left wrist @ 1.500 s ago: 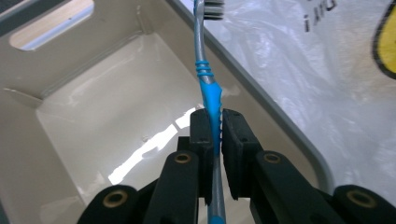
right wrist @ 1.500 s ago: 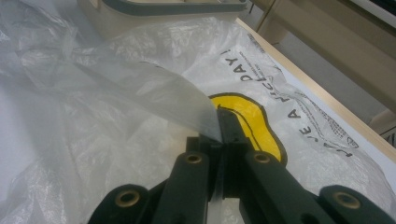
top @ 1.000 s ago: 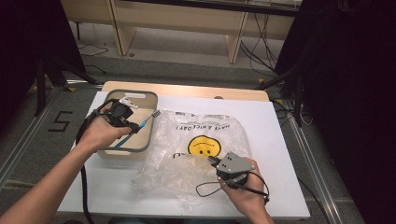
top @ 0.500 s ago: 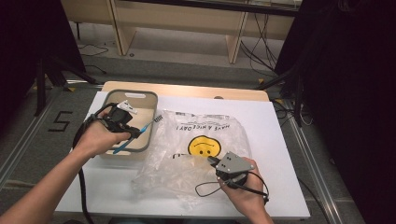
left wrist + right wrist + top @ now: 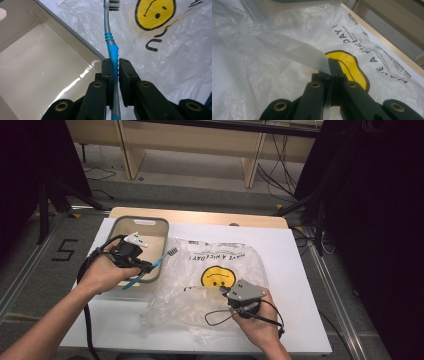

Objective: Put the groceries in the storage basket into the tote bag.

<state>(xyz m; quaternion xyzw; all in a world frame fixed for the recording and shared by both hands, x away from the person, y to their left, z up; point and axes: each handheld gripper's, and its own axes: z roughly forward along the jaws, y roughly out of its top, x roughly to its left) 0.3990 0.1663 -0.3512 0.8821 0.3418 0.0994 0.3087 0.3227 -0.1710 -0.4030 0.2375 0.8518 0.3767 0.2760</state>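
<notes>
Grey floor (image 5: 200,195), wooden shelf legs (image 5: 252,162) — dark surroundings

A toothbrush (image 5: 111,47) has a bright blue grip that turns to a silver-grey neck ringed with thin blue bands, ending in a head of white and dark bristles. The plastic bag (image 5: 215,285) is clear and crinkled, printed with a yellow smiley face outlined in black, with black eyes and mouth, and a line of black lettering arched beside it. The bin (image 5: 161,242) has a grey rim and a pale beige, glossy inside. The table (image 5: 300,270) is white with a light wood edge at its far side. Both the left gripper (image 5: 114,67) and the right gripper (image 5: 329,72) have matte black jaws with small brass-coloured rivets; a grey plate tops the right gripper.
</notes>
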